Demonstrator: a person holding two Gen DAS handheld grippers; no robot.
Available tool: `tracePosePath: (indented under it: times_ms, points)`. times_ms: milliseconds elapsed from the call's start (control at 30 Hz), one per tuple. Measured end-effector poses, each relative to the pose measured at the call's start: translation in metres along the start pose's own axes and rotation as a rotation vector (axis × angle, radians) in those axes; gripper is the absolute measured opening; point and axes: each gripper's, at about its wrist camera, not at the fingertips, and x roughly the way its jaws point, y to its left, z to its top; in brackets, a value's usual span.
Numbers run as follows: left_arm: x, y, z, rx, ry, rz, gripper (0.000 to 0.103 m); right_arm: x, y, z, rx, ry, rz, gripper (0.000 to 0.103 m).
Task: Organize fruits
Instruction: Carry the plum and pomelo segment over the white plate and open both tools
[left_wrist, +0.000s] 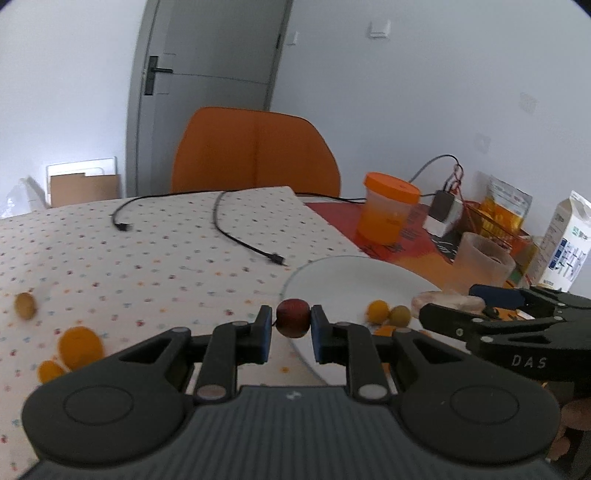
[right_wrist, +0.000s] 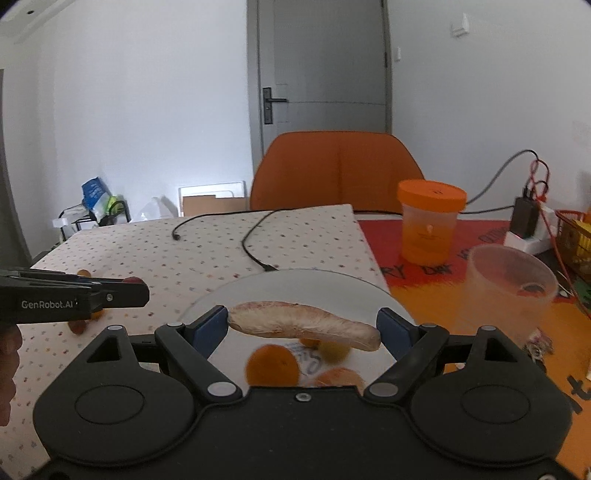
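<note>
My left gripper (left_wrist: 293, 318) is shut on a small dark red fruit (left_wrist: 292, 322), held over the near-left rim of a white plate (left_wrist: 354, 273). My right gripper (right_wrist: 303, 322) is shut, jaws wide, on a long pale peeled citrus segment (right_wrist: 295, 323) above the plate (right_wrist: 295, 284). Under it lie an orange (right_wrist: 272, 363), a yellowish fruit (right_wrist: 334, 350) and another orange fruit (right_wrist: 340, 378). On the dotted cloth to the left sit an orange (left_wrist: 79, 347), a smaller one (left_wrist: 50, 370) and a yellow-brown fruit (left_wrist: 25, 305).
Two black cables (left_wrist: 243, 236) trail across the cloth behind the plate. An orange-lidded jar (right_wrist: 430, 225), a frosted cup (right_wrist: 509, 284), a milk carton (left_wrist: 569, 243) and a power strip (right_wrist: 526, 229) crowd the right side. An orange chair (left_wrist: 255, 151) stands behind the table.
</note>
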Motion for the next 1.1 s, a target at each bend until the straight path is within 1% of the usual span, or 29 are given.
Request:
tracePosePath:
  times_ms: [67, 100, 167, 267, 333, 467, 600, 700, 800, 933, 1100]
  points:
    - [0.004, -0.005, 0.000, 0.002, 0.010, -0.012, 0.021, 0.000, -0.005, -0.003, 0.009, 0.006, -0.009, 0.084]
    - [0.005, -0.007, 0.000, 0.002, 0.013, -0.020, 0.023, 0.000, -0.007, -0.004, 0.013, 0.008, -0.011, 0.084]
    - [0.008, -0.010, -0.001, 0.005, 0.024, -0.032, 0.025, 0.001, -0.011, -0.006, 0.019, 0.012, -0.016, 0.084]
    - [0.011, -0.008, -0.003, 0.008, 0.029, -0.012, 0.030, 0.002, -0.016, -0.009, 0.029, 0.014, -0.023, 0.084]
    - [0.010, -0.004, -0.003, -0.001, 0.032, -0.003, 0.035, 0.004, -0.019, -0.010, 0.034, 0.019, -0.029, 0.084]
    - [0.005, 0.003, -0.004, -0.003, 0.031, 0.029, 0.038, 0.005, -0.022, -0.010, 0.038, 0.016, -0.033, 0.084]
    - [-0.003, 0.012, -0.004, -0.012, 0.022, 0.057, 0.049, 0.005, -0.022, -0.007, 0.041, 0.007, -0.032, 0.084]
    - [-0.008, 0.017, -0.004, -0.015, 0.015, 0.079, 0.053, 0.008, -0.020, -0.004, 0.029, 0.005, -0.032, 0.084]
    - [-0.013, 0.024, -0.006, -0.021, 0.015, 0.103, 0.063, 0.012, -0.016, -0.002, 0.025, 0.023, -0.042, 0.086]
    - [-0.022, 0.034, -0.009, -0.038, 0.006, 0.134, 0.072, 0.008, -0.010, -0.002, 0.023, 0.012, -0.034, 0.088]
    - [-0.035, 0.047, -0.013, -0.056, -0.005, 0.168, 0.076, 0.004, -0.001, -0.001, 0.020, 0.015, -0.013, 0.088]
